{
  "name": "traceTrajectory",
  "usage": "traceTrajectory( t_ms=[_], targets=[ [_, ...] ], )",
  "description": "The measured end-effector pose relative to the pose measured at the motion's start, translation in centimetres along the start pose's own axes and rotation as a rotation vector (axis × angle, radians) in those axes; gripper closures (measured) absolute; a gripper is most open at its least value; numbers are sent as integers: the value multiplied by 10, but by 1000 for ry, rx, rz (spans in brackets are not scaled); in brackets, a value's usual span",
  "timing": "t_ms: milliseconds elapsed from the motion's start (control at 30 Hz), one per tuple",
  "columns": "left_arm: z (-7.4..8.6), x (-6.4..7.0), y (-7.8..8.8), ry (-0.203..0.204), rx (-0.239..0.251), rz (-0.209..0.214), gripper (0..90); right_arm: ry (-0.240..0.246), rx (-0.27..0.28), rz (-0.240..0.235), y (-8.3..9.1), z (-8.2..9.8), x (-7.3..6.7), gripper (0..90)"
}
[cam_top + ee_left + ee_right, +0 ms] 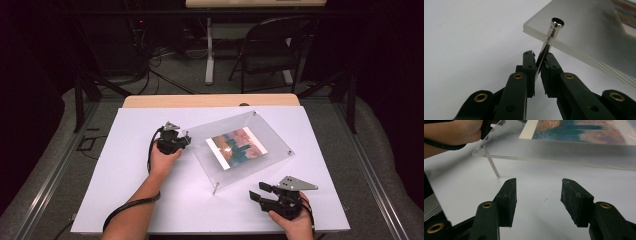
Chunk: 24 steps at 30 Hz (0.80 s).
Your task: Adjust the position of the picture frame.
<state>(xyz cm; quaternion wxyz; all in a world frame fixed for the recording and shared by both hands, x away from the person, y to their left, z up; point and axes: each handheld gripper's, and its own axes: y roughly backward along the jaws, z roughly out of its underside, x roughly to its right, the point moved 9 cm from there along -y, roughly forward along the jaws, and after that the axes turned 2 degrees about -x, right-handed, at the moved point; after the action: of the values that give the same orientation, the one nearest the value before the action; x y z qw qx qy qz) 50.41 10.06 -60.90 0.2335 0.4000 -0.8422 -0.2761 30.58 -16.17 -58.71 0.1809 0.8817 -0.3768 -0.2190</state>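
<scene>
Left gripper (539, 65) clamped on a metal standoff pin (549, 42), jaws pressed against the slim shaft from both sides, capped head of the pin poking up just above and ahead of the fingertips. Pin seated through a corner of the clear acrylic frame (250, 165), that corner lying right over the left gripper's tips and the pane stretching away beyond and to its right. Colourful print (237, 146) sandwiched in the middle of the pane, well past the left gripper's jaws. Frame raised off the white board (130, 200), tilted, another pin (215, 188) at the near corner standing on the board, just ahead and to the left of the right gripper (256, 191). Right gripper spread wide with nothing between its jaws, hovering low over the board, near edge of the frame directly in front of it and apart from the tips. Left hand (162, 159) wrapped around its gripper's body, seen beyond the far corner from the right gripper's side. Right hand (292, 222) at the board's near edge.
</scene>
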Motion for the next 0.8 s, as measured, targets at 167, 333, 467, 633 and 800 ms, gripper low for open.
traceTrajectory(
  t_ms=[167, 333, 467, 633, 800],
  targets=[
    [-8, 10, 20, -14, 19, 29, 817, 11, 4, -61, -6, -5, -22, 507],
    [-9, 20, 35, -33, 18, 50, 818, 25, 6, -109, -13, -10, -40, 554],
    [-13, 24, 42, -34, 25, 60, 818, 43, -8, -140, -21, -9, -54, 579],
    [-14, 27, 46, -33, 28, 77, 816, 52, -1, -180, -31, -12, -68, 613],
    [-12, 27, 47, -27, 27, 79, 815, 39, 0, -199, -44, -16, -73, 652]
  ],
)
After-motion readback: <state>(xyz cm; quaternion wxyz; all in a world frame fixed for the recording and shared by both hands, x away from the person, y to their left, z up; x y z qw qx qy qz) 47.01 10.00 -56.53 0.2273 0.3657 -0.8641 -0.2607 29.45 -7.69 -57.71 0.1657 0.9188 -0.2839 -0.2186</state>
